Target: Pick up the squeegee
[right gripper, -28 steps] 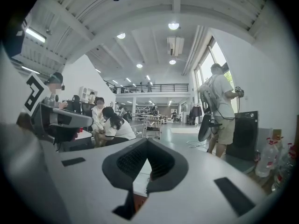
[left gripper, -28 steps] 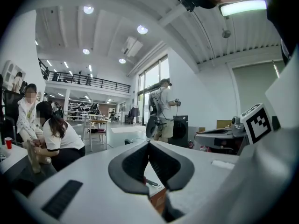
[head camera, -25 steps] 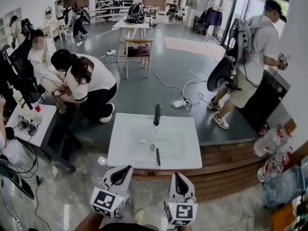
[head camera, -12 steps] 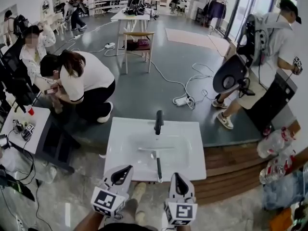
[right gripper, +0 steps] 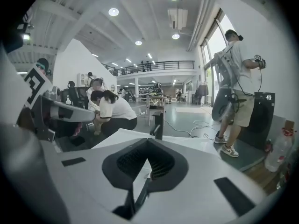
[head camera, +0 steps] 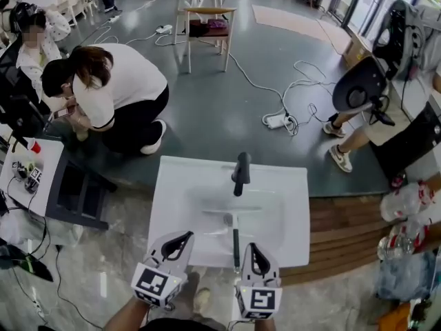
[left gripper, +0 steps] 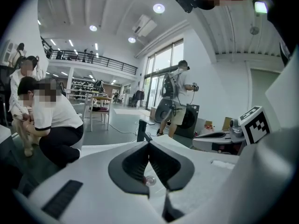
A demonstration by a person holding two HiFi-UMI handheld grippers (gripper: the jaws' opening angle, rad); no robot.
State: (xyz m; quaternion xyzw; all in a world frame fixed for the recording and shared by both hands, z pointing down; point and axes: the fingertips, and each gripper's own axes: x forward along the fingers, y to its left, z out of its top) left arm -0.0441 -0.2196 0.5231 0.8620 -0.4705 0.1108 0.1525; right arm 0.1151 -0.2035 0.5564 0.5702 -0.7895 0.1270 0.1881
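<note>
Between the two grippers and a little ahead of them, the squeegee (head camera: 235,247) lies flat in the sink (head camera: 172,205). Its dark handle points back toward the person and its blade lies crosswise at the far end. The handle's near end sits just beside the right gripper (head camera: 251,248), on its inner side and lower down; whether they touch I cannot tell. Beyond both tips stands the faucet (head camera: 240,173).

The left gripper (head camera: 185,238) has its jaws closed, tips meeting with nothing between them, and it hangs over the sink's near left part, apart from the squeegee. The right gripper's jaws are likewise pressed together and hold nothing. In its own view the handle (right gripper: 141,192) shows below the joined tips.

The main risk, as I judge it, is those closed jaws. If the right gripper goes down as it is, it will push the handle rather than take it, and the smooth sink would probably let the squeegee slide or spin away. The handle is thin and lies against the sink, so even open jaws may scrape the bottom or catch only an edge. A grip near the handle's end could let the blade end droop and knock the faucet on the way up.
</note>
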